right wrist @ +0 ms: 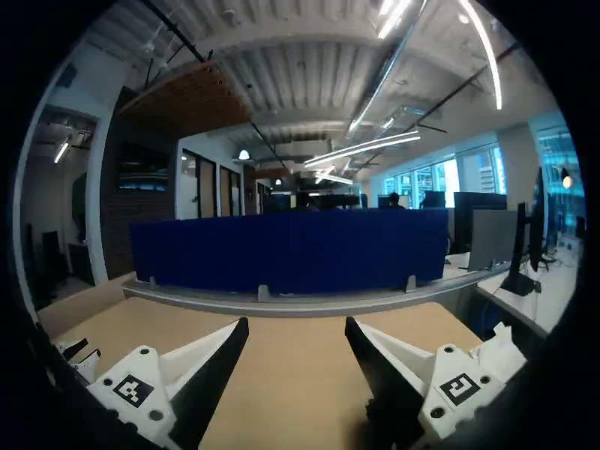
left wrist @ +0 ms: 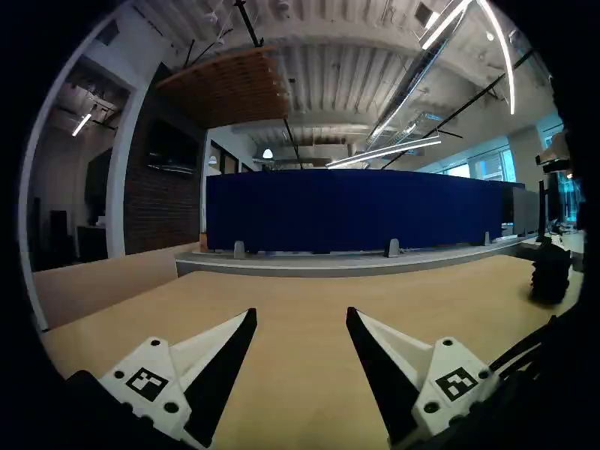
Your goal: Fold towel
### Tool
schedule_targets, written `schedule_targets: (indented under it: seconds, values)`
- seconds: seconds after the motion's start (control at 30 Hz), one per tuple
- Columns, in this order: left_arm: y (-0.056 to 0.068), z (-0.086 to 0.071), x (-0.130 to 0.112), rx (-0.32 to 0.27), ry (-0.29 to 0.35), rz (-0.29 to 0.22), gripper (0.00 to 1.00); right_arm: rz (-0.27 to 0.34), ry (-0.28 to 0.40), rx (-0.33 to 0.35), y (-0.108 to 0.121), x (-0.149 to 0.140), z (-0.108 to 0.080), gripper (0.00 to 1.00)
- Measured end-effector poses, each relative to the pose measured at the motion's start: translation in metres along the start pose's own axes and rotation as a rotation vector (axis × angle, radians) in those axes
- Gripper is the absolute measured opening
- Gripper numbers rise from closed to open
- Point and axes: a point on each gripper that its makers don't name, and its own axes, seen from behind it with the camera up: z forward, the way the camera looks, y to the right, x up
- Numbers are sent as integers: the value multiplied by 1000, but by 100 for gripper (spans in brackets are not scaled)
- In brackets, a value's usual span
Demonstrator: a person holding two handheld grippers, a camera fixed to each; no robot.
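Note:
My left gripper [left wrist: 301,316] is open, its two black-edged white fingers spread over a bare light wooden tabletop [left wrist: 300,292] with nothing between them. In the right gripper view, my right gripper [right wrist: 296,326] is also open above the same kind of wooden top [right wrist: 292,367], and nothing sits between its fingers either. A small white crumpled shape [right wrist: 504,343] shows just past the right finger at the table's right edge; I cannot tell what it is.
A blue divider screen [left wrist: 352,210] [right wrist: 292,251] runs along the table's far edge on a grey rail. A dark knobbly object [left wrist: 551,271] stands at the right of the table. Monitors [right wrist: 491,236] stand on a neighbouring desk to the right.

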Motion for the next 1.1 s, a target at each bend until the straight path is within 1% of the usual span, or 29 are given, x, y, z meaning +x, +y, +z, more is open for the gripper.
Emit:
schedule_targets:
  seconds: [0.17,0.27,0.37,0.5,0.6,0.87,0.97,1.1]
  values:
    - [0,0,0,0,0,0,89,-28,42,-22,16,18,-7,100]
    - [0,-1,0,0,0,0,89,-37,64,-47,30,25,-10,100]
    - [1,-1,0,0,0,0,89,-41,84,-73,43,28,-13,100]
    - [1,0,0,0,0,0,89,-50,111,-99,53,24,-15,100]
    - [1,0,0,0,0,0,89,-60,120,-102,56,13,-15,100]
    - [0,-1,0,0,0,0,90,-64,96,-90,54,-34,-14,100]
    - [1,-1,0,0,1,0,90,-56,90,-87,55,-55,-13,100]
    - [0,-1,0,0,1,0,90,-31,85,-78,57,-83,-10,100]
